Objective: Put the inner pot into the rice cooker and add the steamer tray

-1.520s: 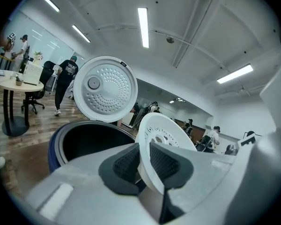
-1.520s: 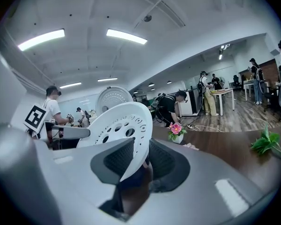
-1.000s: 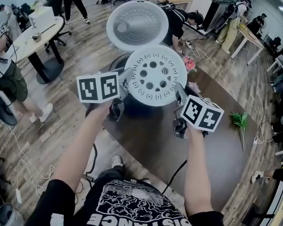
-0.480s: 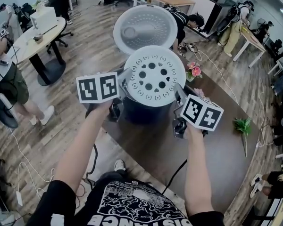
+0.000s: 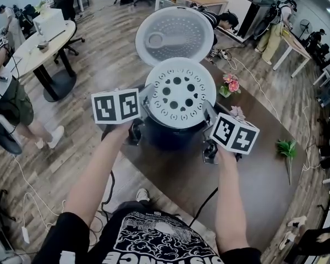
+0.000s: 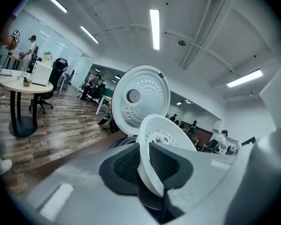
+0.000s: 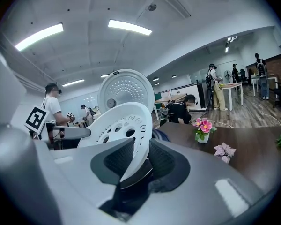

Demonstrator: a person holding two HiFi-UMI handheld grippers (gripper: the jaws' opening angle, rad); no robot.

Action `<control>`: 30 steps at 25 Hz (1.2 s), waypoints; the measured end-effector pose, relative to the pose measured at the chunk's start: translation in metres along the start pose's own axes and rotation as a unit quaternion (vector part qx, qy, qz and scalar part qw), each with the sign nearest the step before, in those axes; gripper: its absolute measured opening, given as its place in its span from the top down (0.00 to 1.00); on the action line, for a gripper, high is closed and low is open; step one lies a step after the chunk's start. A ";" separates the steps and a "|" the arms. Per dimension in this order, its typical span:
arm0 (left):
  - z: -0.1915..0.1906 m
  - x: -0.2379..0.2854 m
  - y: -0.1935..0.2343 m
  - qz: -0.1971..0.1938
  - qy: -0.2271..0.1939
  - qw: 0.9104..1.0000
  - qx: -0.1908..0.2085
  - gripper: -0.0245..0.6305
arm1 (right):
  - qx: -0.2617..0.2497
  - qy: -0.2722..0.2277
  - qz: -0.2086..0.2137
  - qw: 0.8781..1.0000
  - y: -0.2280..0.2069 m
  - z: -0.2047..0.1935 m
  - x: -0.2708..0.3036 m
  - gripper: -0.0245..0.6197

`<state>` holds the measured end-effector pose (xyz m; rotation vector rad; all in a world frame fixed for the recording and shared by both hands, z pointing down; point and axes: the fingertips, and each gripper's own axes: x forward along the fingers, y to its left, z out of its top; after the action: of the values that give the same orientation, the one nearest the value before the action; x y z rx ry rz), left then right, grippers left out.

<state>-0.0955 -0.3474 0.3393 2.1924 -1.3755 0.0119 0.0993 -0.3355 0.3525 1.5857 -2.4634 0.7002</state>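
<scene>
Head view — rice cooker (image 5: 171, 138) on brown table (image 5: 253, 172); wood-plank floor (image 5: 110, 59).

Findings: one piece of lettering is legible. White block capitals run across the chest of the operator's black T-shirt (image 5: 154, 236), at the lower edge of the head view. "ISTANCE" reads clearly. The leading character appears to be a "D", and the frame cuts off the foot of the word.

The cube on the left gripper (image 5: 145, 101) shows two black-and-white square code markers side by side. The cube on the right gripper (image 5: 207, 111) shows two more. A similar marker (image 7: 36, 119) appears in front of a bystander (image 7: 54, 108) in a white shirt. These are coded patterns, not lettering.
</scene>
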 end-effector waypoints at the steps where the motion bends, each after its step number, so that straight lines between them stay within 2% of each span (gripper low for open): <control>1: -0.002 0.001 0.001 0.001 0.003 1.000 0.000 0.86 | 0.000 0.002 -0.001 1.000 -0.001 -0.002 0.001 0.81; 8: -0.007 0.005 0.009 0.007 0.016 1.000 0.006 0.86 | -0.010 0.013 -0.014 1.000 0.000 -0.005 0.007 0.80; 25: -0.023 0.022 0.009 0.030 0.046 0.994 0.095 0.81 | -0.074 0.031 -0.060 0.995 -0.013 -0.012 0.012 0.75; 30: -0.025 0.022 0.011 0.038 0.054 0.992 0.109 0.80 | -0.099 0.038 -0.073 0.992 -0.013 -0.013 0.013 0.74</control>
<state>-0.0877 -0.3580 0.3717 2.2765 -1.4534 0.3182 0.1032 -0.3452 0.3729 1.6108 -2.2570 0.4695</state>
